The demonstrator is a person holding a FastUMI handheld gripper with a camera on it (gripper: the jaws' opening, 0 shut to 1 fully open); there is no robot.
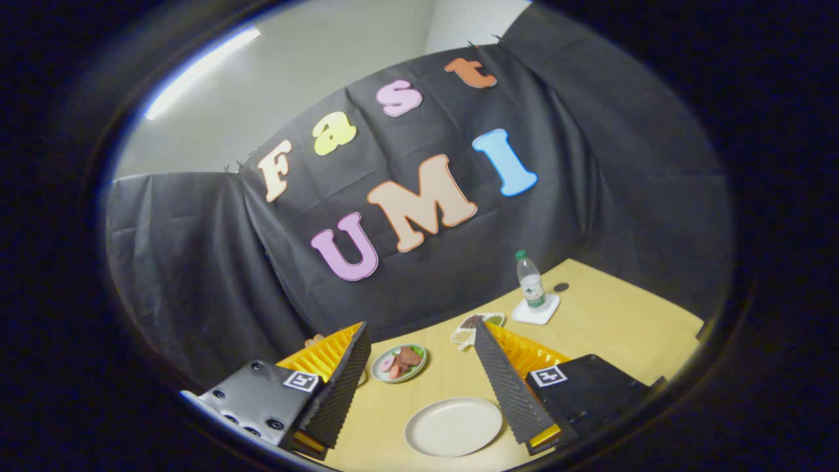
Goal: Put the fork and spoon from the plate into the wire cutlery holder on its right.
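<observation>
**Hand-held gripper open above an empty plate**

The hand-held gripper point(419, 341) hangs wide open with nothing between its fingers. The white plate point(453, 426), bare, lies on the yellow surface point(609, 328) between the fingers. Beyond the plate sits a small green dish of food point(399, 362), then a divided snack dish point(477, 326). Farther still, a water bottle point(531, 283) stands upright on a white coaster point(536, 311).
</observation>
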